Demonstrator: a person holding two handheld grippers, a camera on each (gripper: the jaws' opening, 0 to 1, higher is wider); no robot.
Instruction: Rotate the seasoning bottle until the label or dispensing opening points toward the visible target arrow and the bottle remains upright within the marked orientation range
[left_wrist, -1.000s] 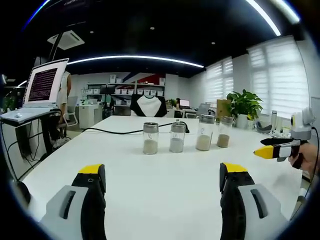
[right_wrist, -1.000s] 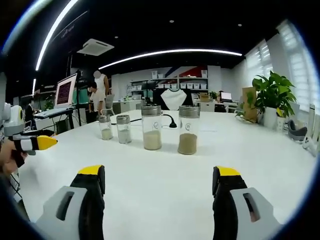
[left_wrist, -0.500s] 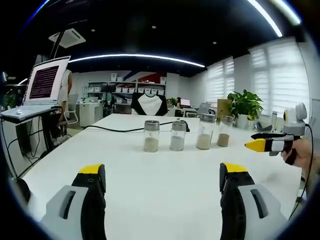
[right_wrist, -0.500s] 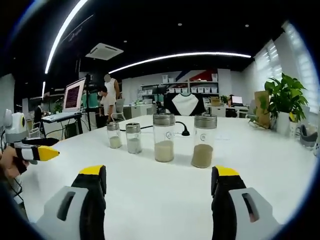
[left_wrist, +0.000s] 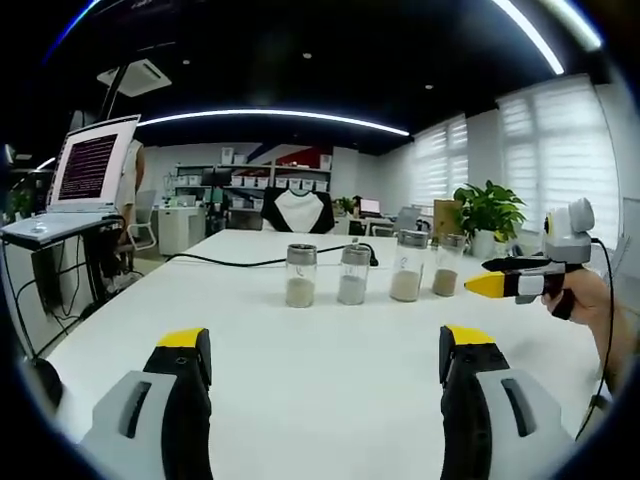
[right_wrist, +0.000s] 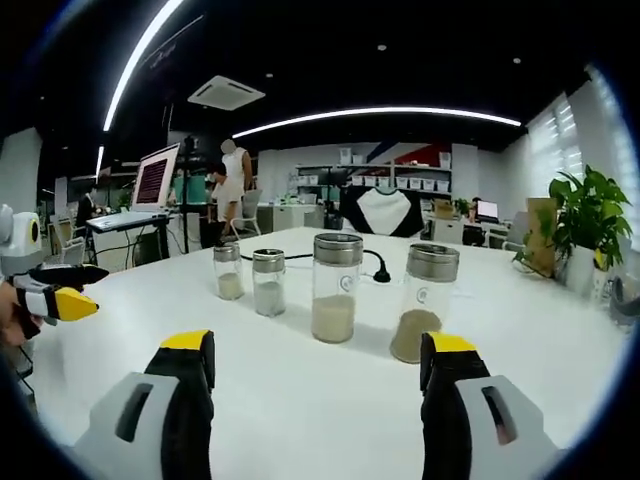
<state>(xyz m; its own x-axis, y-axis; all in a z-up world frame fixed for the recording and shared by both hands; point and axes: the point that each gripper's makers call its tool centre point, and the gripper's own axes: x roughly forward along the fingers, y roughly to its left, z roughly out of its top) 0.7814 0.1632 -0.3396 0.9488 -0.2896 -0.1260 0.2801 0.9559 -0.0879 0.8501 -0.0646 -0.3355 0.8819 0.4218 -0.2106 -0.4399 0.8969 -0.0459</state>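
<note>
Right gripper view: gripper (right_wrist: 315, 375) open, level.

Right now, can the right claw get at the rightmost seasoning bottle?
Probably yes. The right claw is open and the rightmost seasoning bottle stands just ahead of its right jaw, with bare white table between them. The neighbouring bottle stands apart.

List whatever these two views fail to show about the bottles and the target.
- Target arrow and marked range: none can be made out on the table in the left or right gripper view.
- Bottle labels: small marks on the near bottles, too small to read.
- Rightmost bottle: its base is hidden by the right gripper jaw.
</note>
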